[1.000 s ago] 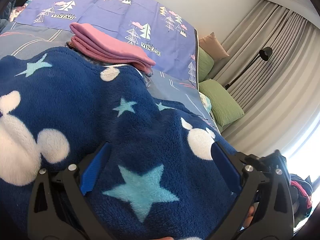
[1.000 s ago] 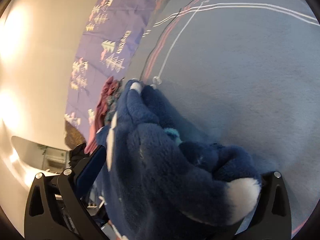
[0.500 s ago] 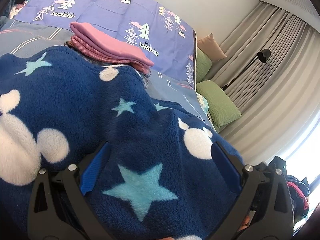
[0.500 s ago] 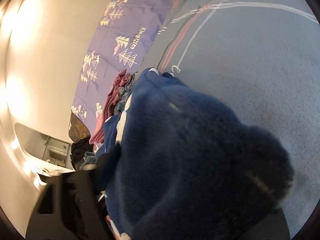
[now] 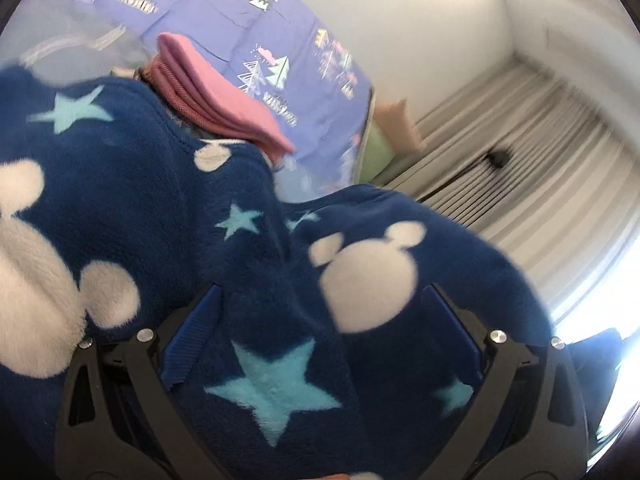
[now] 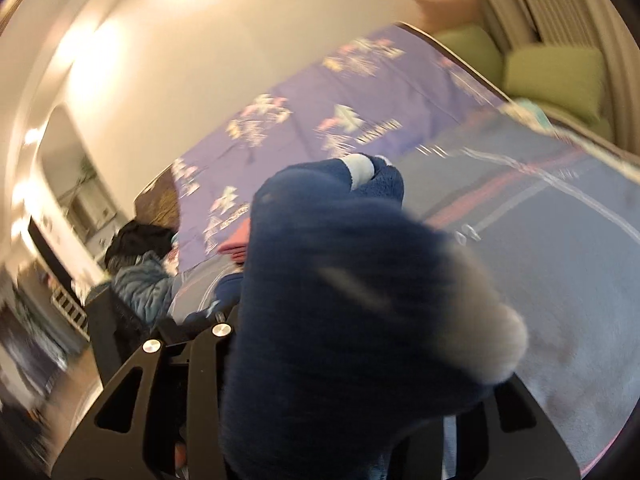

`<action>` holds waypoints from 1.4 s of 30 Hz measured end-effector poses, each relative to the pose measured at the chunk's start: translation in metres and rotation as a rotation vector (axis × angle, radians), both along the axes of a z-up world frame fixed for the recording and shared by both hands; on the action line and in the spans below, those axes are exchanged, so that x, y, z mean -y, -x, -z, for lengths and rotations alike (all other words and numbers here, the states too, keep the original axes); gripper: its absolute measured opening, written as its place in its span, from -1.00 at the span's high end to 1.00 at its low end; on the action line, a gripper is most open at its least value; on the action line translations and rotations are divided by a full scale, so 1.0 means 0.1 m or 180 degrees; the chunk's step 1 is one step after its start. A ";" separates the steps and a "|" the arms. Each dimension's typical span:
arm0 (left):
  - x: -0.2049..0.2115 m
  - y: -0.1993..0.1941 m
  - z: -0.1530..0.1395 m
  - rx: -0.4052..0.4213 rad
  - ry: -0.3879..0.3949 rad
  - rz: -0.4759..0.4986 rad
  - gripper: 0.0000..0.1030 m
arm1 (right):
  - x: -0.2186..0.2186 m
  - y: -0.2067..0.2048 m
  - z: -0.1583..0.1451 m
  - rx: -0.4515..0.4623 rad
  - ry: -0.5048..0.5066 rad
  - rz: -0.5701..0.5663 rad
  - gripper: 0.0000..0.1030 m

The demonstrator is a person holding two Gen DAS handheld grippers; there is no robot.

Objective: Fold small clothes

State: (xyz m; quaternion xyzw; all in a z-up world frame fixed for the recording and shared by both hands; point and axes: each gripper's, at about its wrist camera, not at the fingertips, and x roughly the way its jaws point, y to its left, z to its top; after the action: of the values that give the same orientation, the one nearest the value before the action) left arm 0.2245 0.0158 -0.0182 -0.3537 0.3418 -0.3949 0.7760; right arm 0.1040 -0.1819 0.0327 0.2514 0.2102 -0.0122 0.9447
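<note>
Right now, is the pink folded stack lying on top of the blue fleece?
No, the pink folded stack lies on the bed beyond the blue fleece, whose edge partly hides it.

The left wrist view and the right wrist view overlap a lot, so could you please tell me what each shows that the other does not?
Only the left wrist view shows the blue stars and white mouse heads across the navy fleece garment, and the black floor lamp against the curtains.

Only the right wrist view shows the dark clothes pile at the bed's far end and the room beyond it.

Both show the fleece filling a hand-held gripper, the folded pink clothes, the purple tree-print sheet and the green pillows.
</note>
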 end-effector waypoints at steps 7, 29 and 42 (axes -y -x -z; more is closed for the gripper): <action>-0.29 -0.09 0.16 -0.0240 0.0875 0.0087 -0.96 | -0.44 0.02 -0.22 0.0304 0.0390 -0.0422 0.25; -1.66 0.30 -0.07 -0.0092 0.2007 -0.0553 -0.96 | -1.27 -0.09 -0.40 0.0335 0.0426 -0.1205 0.35; -2.13 0.93 -0.76 0.0805 0.1969 -0.0542 -0.96 | -2.17 -0.13 0.10 -0.0032 0.0979 -0.2206 -0.27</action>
State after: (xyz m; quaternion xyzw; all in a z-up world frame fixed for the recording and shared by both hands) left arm 0.1317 0.2287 0.0578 -0.5478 0.0762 -0.4543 0.6984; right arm 0.1167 0.0349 0.0222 0.0206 0.2832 0.2754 0.9184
